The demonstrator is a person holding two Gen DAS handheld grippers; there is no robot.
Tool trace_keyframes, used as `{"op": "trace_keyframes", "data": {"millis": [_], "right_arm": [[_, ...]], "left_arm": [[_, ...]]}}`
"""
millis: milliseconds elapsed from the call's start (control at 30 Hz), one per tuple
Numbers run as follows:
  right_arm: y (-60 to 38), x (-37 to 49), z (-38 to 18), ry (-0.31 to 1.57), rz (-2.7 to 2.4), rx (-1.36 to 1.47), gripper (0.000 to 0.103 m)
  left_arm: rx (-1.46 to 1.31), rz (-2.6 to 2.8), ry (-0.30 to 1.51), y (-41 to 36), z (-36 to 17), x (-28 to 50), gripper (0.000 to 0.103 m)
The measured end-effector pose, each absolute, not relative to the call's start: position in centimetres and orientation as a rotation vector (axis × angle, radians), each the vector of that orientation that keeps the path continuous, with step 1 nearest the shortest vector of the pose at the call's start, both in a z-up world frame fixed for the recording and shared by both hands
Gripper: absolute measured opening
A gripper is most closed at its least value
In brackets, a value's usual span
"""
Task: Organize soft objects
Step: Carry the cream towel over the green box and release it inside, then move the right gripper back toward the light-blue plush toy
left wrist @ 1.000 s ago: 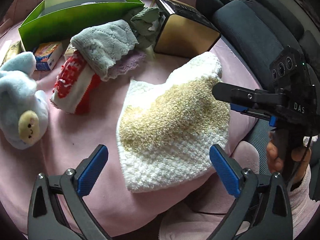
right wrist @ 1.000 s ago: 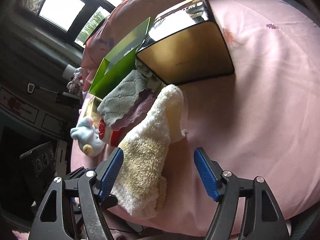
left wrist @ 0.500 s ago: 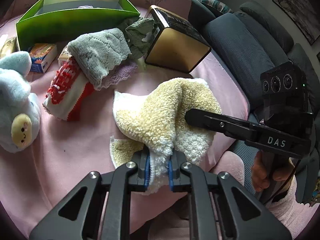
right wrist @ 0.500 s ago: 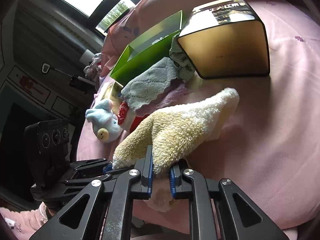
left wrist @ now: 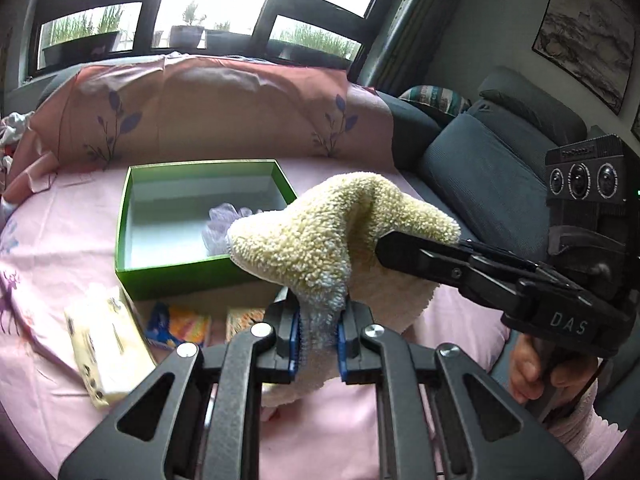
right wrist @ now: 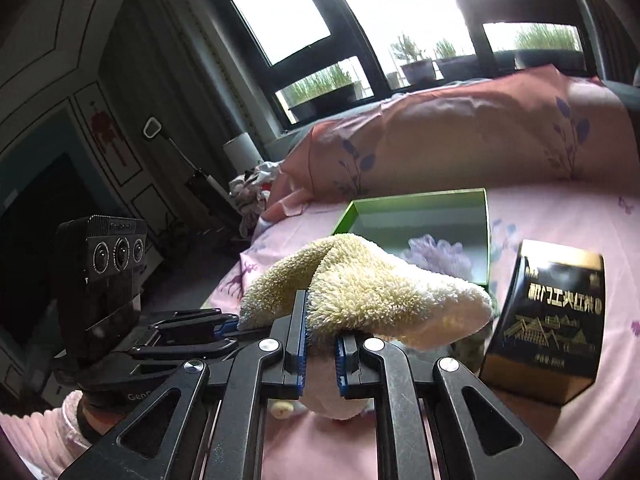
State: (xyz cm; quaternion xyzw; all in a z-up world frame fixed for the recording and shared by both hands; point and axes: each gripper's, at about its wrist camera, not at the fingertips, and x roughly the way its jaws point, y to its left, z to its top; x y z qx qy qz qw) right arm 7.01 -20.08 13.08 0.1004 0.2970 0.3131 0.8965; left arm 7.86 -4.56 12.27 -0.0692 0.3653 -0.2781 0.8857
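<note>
Home living room — grey sofa [left wrist: 480, 168], framed picture [left wrist: 584, 36], windowsill plants [left wrist: 188, 32].

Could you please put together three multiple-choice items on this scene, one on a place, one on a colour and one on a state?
1. Where does the lilac fluffy item lie?
A. Inside the green box
B. On the black and gold box
C. On the grey sofa

2. What colour is the outside of the open box?
A. Red
B. Green
C. Blue

3. What state is the fluffy cream towel in?
A. Lying flat on the pink sheet
B. Folded inside the box
C. Pinched by both tongs

Answers: 1 A, the lilac fluffy item rests on the floor of the green box. 2 B, its walls are bright green. 3 C, the left tongs and right tongs are shut on the fluffy cream towel.
</note>
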Motion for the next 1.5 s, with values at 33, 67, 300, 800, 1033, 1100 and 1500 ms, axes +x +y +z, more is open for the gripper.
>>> {"op": "trace_keyframes", "data": {"millis": [33, 67, 300, 800, 1033, 1100, 1500], "right_arm": [[-19.5, 8.1, 13.8, 0.603, 0.639, 0.192, 0.012], [-19.0, 9.1, 14.3, 0.596, 0.635, 0.177, 0.012], [-16.3, 17.4, 14.0, 0.632, 0.602, 0.171, 0.012], [-12.5, 28.9, 2.3, 0.916, 0.46, 0.14, 0.013], [-13.8, 28.8, 2.3, 0.94, 0.317, 0.069, 0.018], [-14.6, 28.5, 2.7, 0.936, 0.298, 0.076, 0.036], [-17.4, 20.3, 8.2, 0.805, 0.203, 0.026, 0.088]], "left_arm": [[-0.146, -0.564, 0.755, -4.3, 13.0, 9.0, 0.013], [-0.144, -0.548, 0.753, -3.8, 13.6, 10.0, 0.013], [-0.139, -0.431, 0.785, -1.8, 13.5, 17.7, 0.013], [-0.121, -0.246, 1.045, 0.5, 2.5, 27.2, 0.018], [-0.08, -0.166, 1.053, 1.1, 2.4, 27.2, 0.067], [-0.093, -0.168, 1.046, 1.4, 2.7, 26.9, 0.074], [-0.043, -0.132, 0.975, 1.3, 7.7, 21.5, 0.102]]}}
